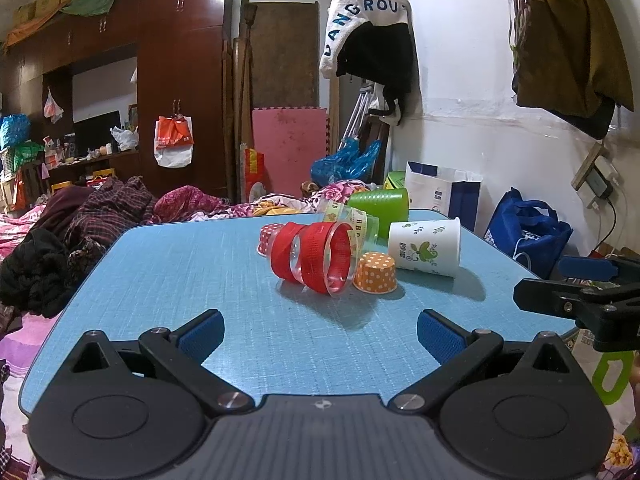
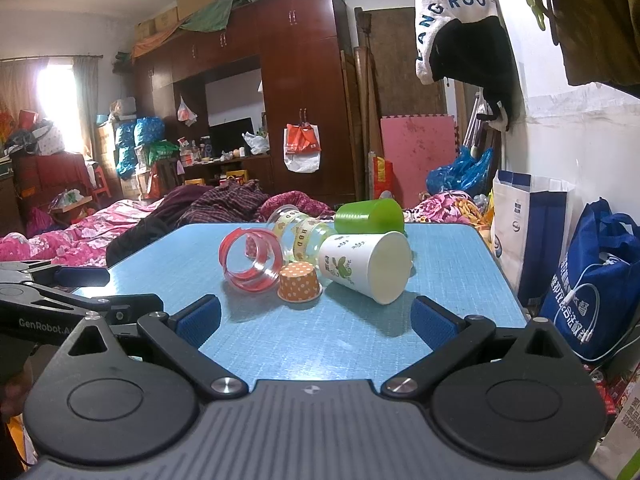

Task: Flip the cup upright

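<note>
Several cups lie clustered on the blue table (image 1: 168, 280) (image 2: 320, 340). A clear cup with red bands (image 1: 316, 256) (image 2: 250, 258) lies on its side. A white paper cup with a green print (image 1: 424, 246) (image 2: 360, 266) lies on its side, mouth toward the right wrist view. An orange dotted cup (image 1: 375, 273) (image 2: 299, 282) stands upside down. A clear cup with yellow ribbon (image 1: 360, 226) (image 2: 300, 232) and a green cup (image 1: 380, 206) (image 2: 370, 212) lie behind. My left gripper (image 1: 320, 334) is open and empty, short of the cups. My right gripper (image 2: 316, 322) is open and empty, just before the white cup.
A small red dotted cup (image 1: 267, 236) lies behind the red-banded one. A bed with heaped clothes (image 1: 80, 220) lies left of the table. A white bag (image 2: 528, 220) and a blue bag (image 2: 592, 280) stand by the wall at right.
</note>
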Demonstrator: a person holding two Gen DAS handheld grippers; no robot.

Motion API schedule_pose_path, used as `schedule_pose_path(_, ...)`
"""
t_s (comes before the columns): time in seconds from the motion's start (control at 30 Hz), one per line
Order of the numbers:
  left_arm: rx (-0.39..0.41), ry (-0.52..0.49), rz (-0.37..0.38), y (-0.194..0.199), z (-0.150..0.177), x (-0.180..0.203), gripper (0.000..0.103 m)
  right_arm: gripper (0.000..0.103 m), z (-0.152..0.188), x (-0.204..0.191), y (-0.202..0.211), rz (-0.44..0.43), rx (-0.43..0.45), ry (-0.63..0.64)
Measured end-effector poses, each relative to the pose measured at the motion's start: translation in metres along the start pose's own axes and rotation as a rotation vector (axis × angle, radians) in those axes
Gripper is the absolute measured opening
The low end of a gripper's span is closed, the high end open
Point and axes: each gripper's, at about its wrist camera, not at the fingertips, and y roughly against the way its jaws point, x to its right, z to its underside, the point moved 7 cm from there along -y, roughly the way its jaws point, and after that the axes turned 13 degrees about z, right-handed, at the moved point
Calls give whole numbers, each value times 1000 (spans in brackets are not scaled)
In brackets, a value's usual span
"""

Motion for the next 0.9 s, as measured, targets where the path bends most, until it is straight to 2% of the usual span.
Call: schedule_pose_path(0.9,2,0,6,-2,1,1,103,102,3,2,-2,-2,-8,-9)
